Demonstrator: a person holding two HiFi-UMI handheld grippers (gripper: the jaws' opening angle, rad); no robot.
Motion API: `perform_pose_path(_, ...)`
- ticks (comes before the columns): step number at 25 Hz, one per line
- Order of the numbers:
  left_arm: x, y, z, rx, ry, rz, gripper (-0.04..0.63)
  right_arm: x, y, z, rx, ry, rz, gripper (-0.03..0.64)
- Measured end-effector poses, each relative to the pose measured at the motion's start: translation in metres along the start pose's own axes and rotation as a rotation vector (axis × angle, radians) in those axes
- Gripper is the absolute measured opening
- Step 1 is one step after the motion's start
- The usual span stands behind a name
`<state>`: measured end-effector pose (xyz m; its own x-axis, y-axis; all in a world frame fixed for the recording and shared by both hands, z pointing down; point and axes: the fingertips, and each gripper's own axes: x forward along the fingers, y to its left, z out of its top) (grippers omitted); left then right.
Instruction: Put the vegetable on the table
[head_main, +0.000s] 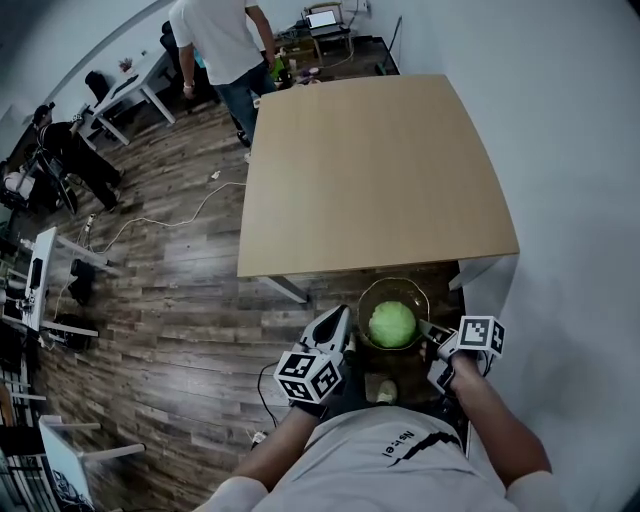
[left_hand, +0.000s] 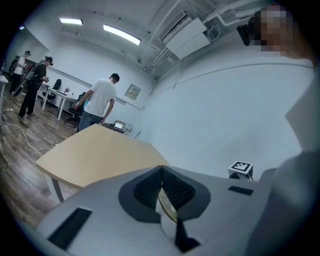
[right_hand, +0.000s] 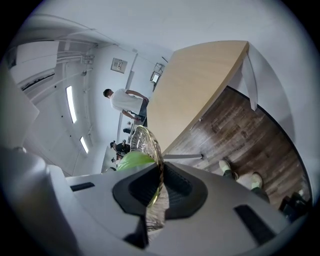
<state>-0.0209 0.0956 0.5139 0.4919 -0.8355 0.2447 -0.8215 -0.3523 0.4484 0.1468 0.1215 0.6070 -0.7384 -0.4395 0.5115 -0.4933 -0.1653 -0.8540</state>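
Observation:
A round green cabbage (head_main: 392, 324) lies in a clear glass bowl (head_main: 368, 303) held in the air just short of the table's near edge. My left gripper (head_main: 347, 330) is shut on the bowl's left rim (left_hand: 166, 207). On the opposite side my right gripper (head_main: 432, 334) is shut on the right rim (right_hand: 150, 145), and the cabbage (right_hand: 131, 161) shows beside it through the glass. The light wooden table (head_main: 375, 170) stretches ahead of the bowl.
A person in a white shirt (head_main: 222, 40) stands at the table's far left corner. White cables (head_main: 165, 220) trail over the wood floor on the left, near desks and chairs (head_main: 120, 95). A white wall (head_main: 580, 150) runs along the right. My own feet (right_hand: 240, 175) are below the bowl.

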Motion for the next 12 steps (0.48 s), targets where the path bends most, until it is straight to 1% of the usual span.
perform_pose_path(5,0.039,0.041,0.021,0.014,0.009,-0.029,0.012,0.040,0.007,0.030,0.025,-0.026,-0.021,0.029)
perform_pose_path(12,0.099,0.091,0.062,0.068,0.056,-0.104,0.012,0.096,0.033,0.081,0.098,-0.111,-0.024,0.029)
